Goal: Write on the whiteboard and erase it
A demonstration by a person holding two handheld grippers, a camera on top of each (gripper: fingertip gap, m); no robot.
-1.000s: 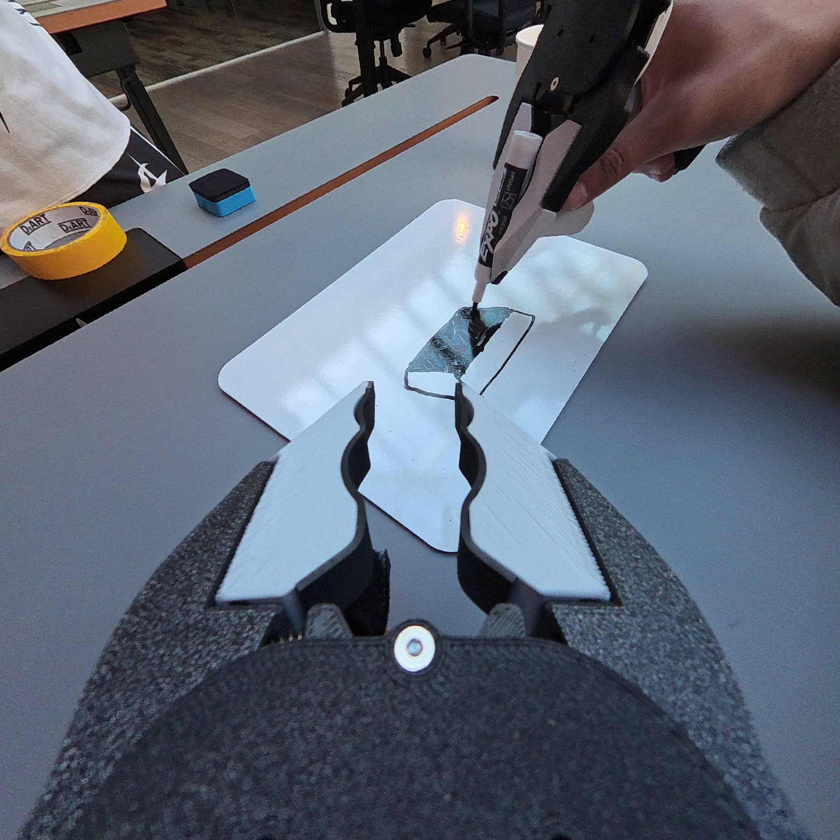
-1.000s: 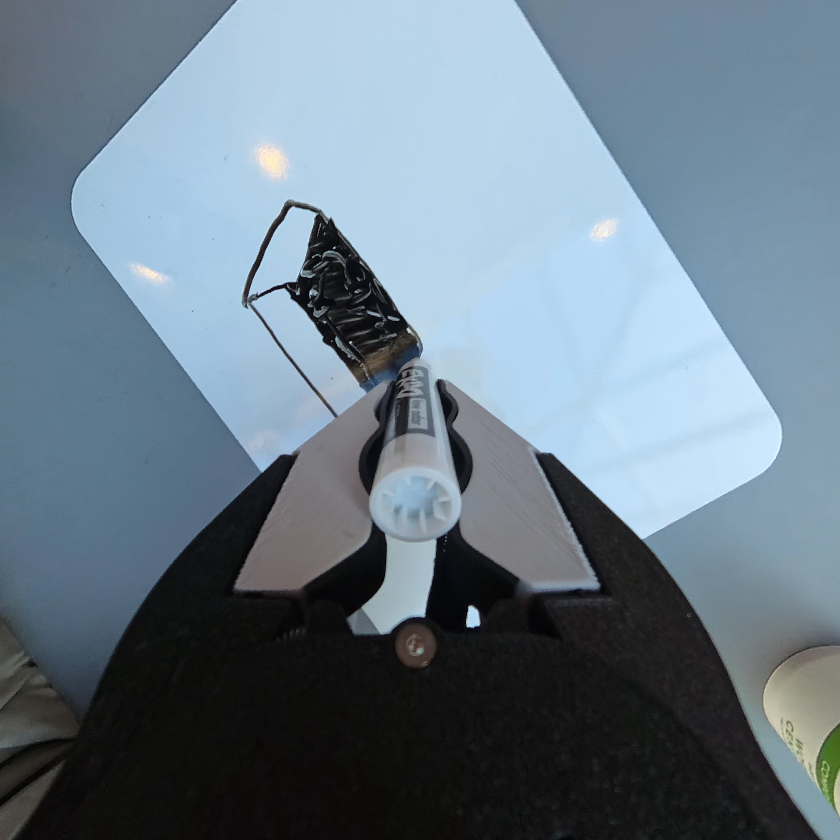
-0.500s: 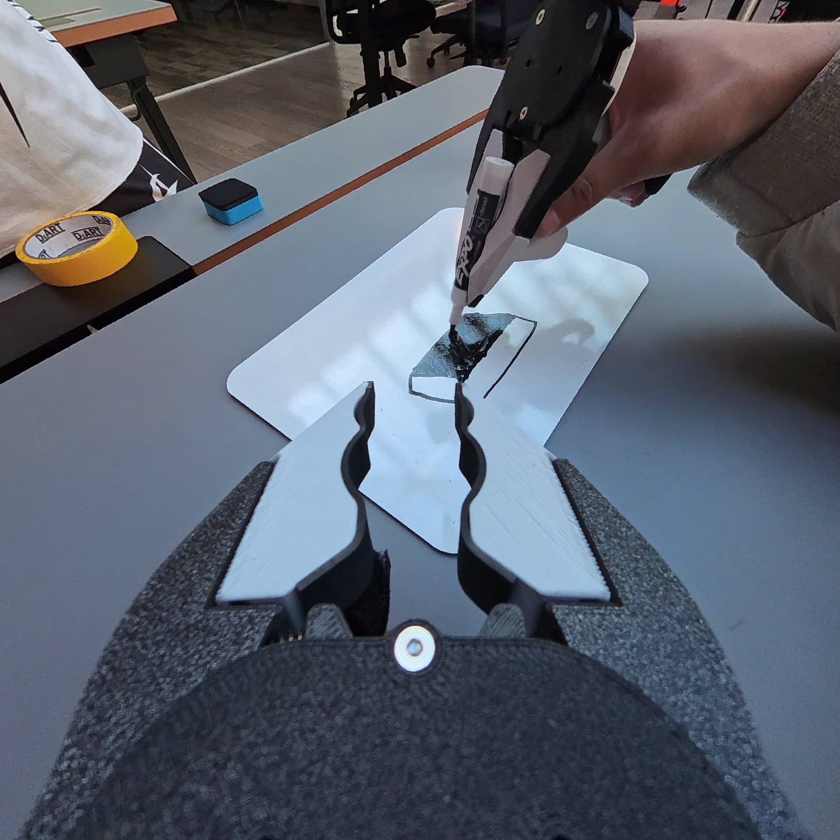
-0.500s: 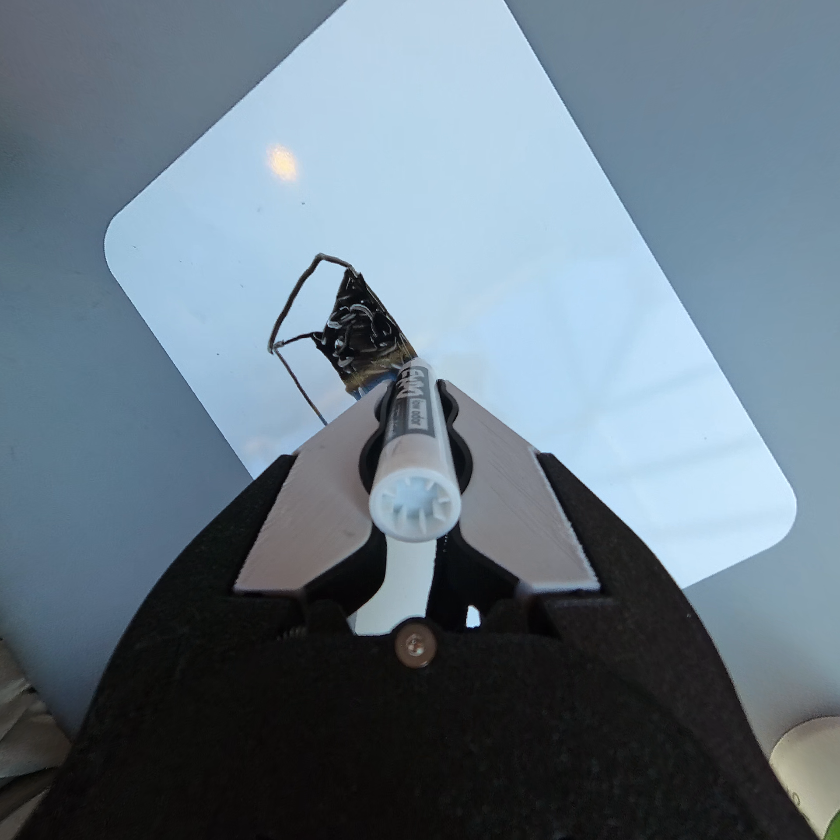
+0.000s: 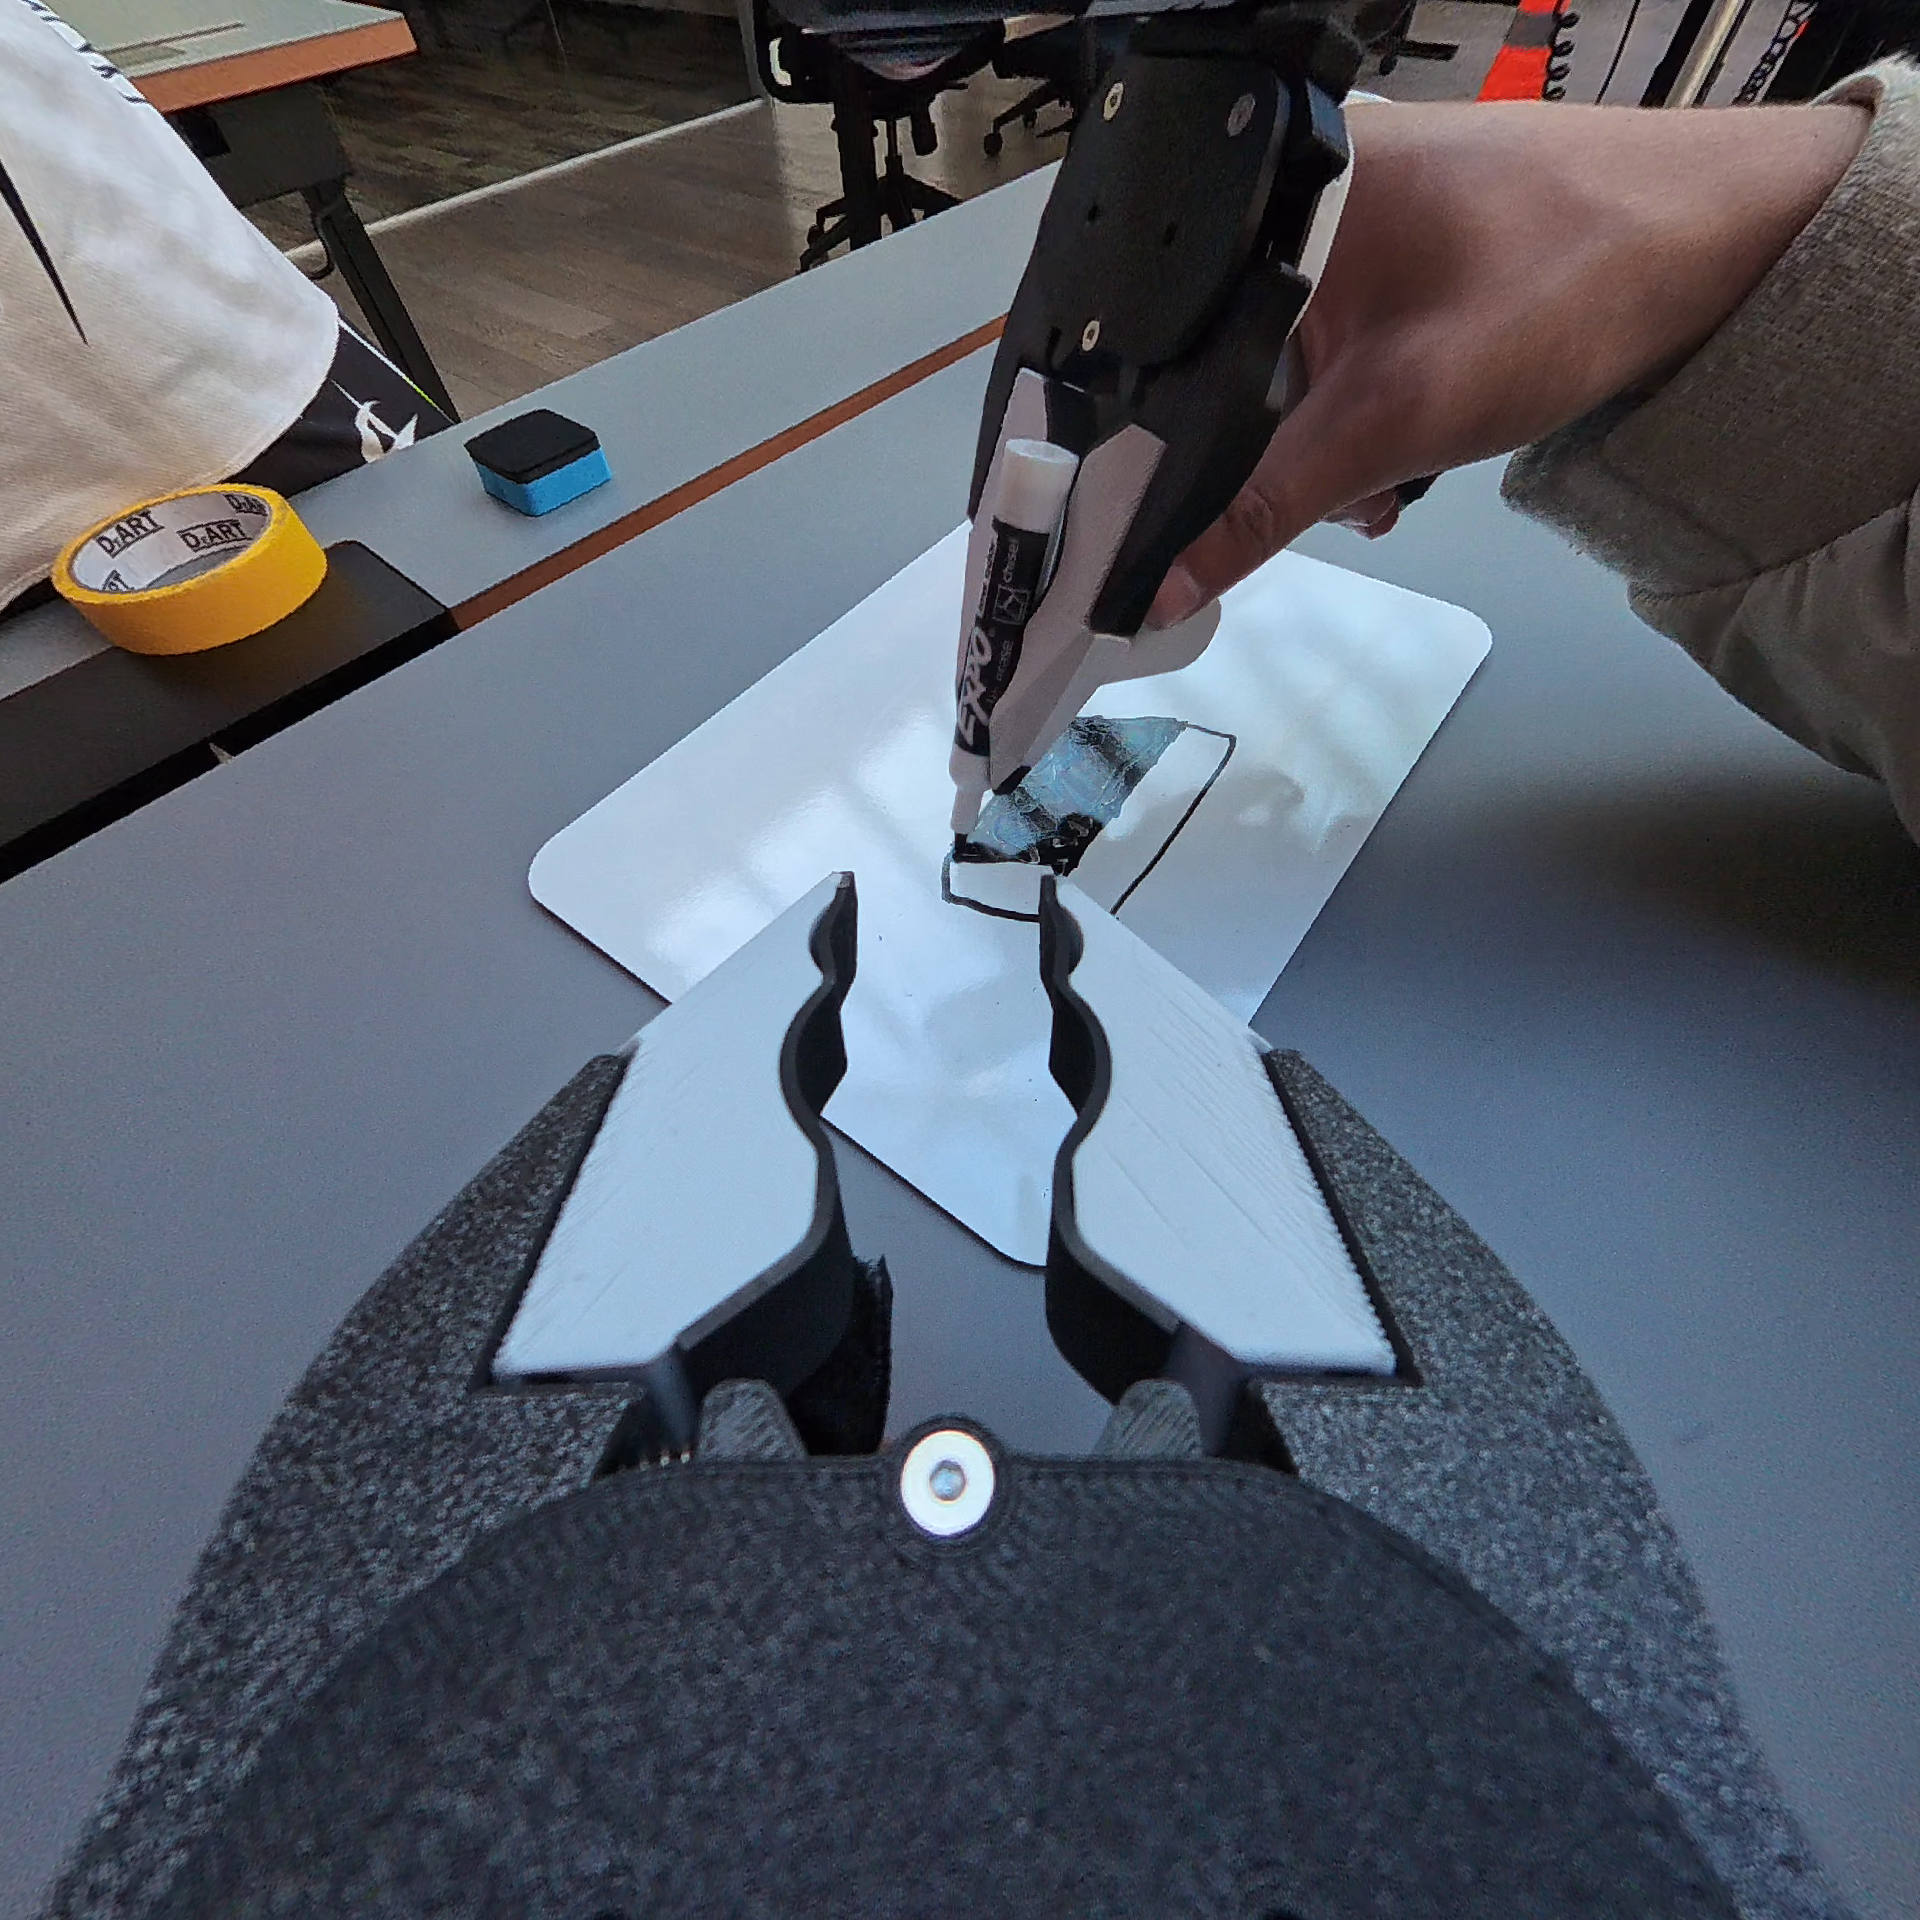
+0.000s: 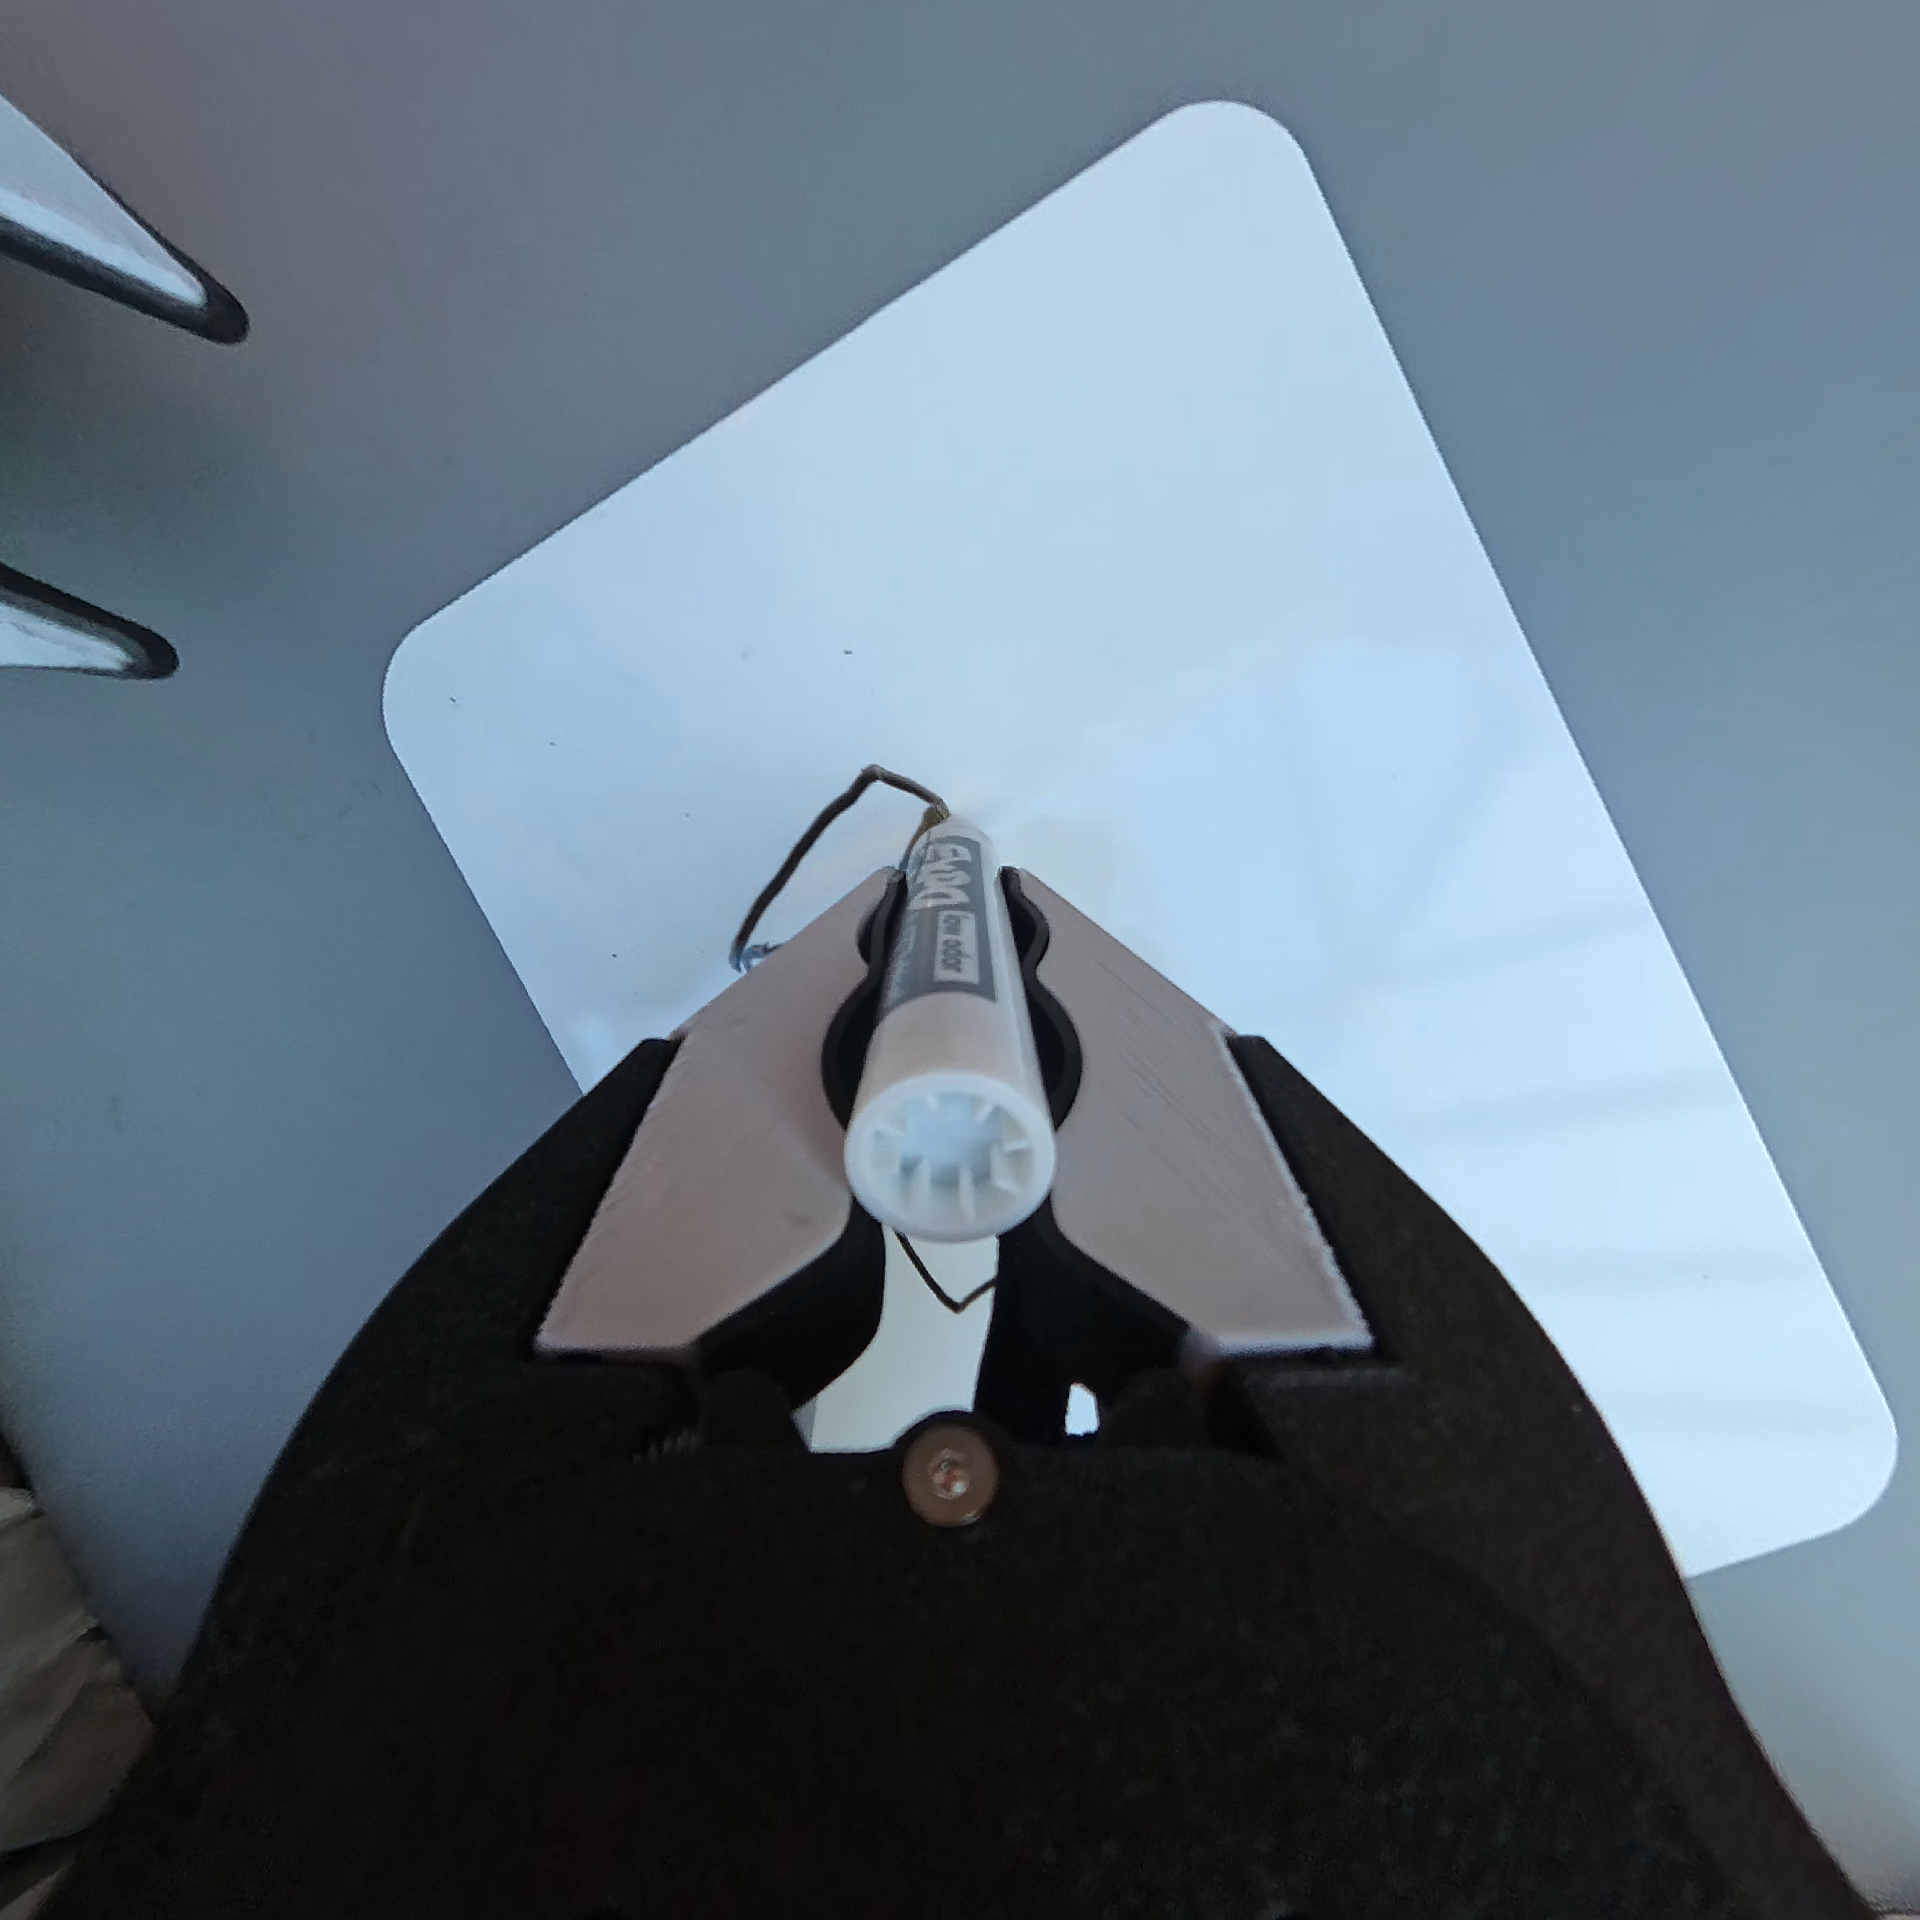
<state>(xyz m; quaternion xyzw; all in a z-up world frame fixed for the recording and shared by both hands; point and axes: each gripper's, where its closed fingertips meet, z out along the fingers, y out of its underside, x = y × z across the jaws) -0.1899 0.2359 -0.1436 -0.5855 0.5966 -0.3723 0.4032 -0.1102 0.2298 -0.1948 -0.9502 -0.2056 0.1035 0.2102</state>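
The right tool (image 5: 1023,717) pinched a marker (image 5: 997,634), tip touching the board (image 5: 790,790) at a half-filled outline (image 5: 1081,800), while the left tool (image 5: 945,904) hovered spread, empty, above the desk (image 5: 312,987).

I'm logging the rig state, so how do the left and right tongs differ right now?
The left tongs stand open and empty; the right tongs are shut on a dry-erase marker. The left tongs hang low above the whiteboard's near corner, pointing almost level; the right tongs tilt steeply down, marker tip on the drawn outline. Both have pale fingers in black bodies.
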